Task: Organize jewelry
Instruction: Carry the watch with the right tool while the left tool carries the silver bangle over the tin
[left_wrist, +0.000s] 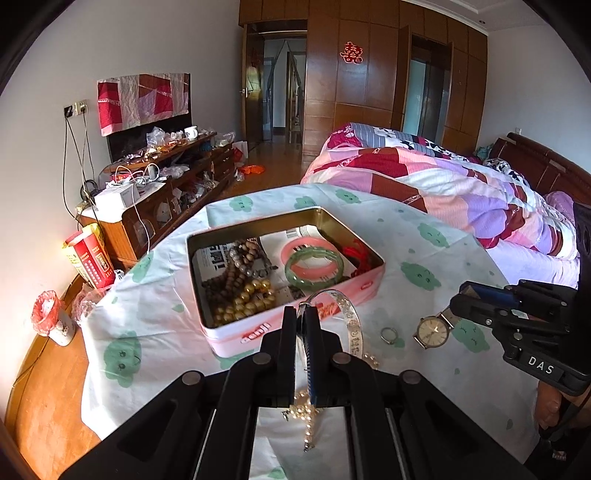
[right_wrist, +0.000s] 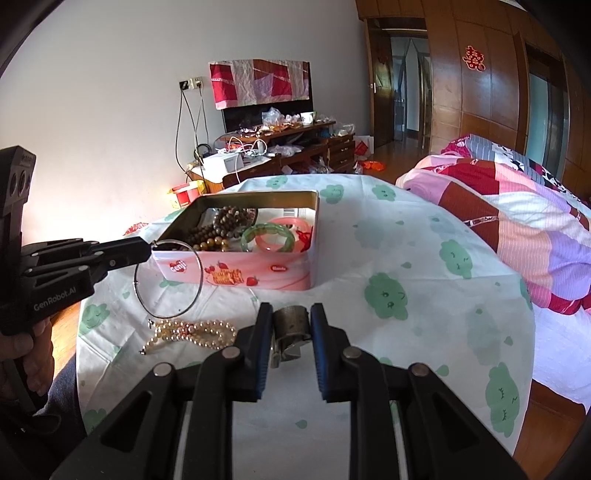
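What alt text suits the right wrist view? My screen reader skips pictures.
The right gripper holds a wristwatch by its strap above a cloud-print cloth. At left, the left gripper pinches a thin silver bangle beside a pink tin of bracelets.

The left gripper (left_wrist: 303, 314) is pinched tight on a thin silver bangle (left_wrist: 349, 314), angled downward. The right gripper (right_wrist: 290, 325), tilted likewise, clamps a watch strap (right_wrist: 291, 326) between its pads, jaws partly apart.

Bright daylight, warm glare at left, fisheye-curved dark corners, sharp
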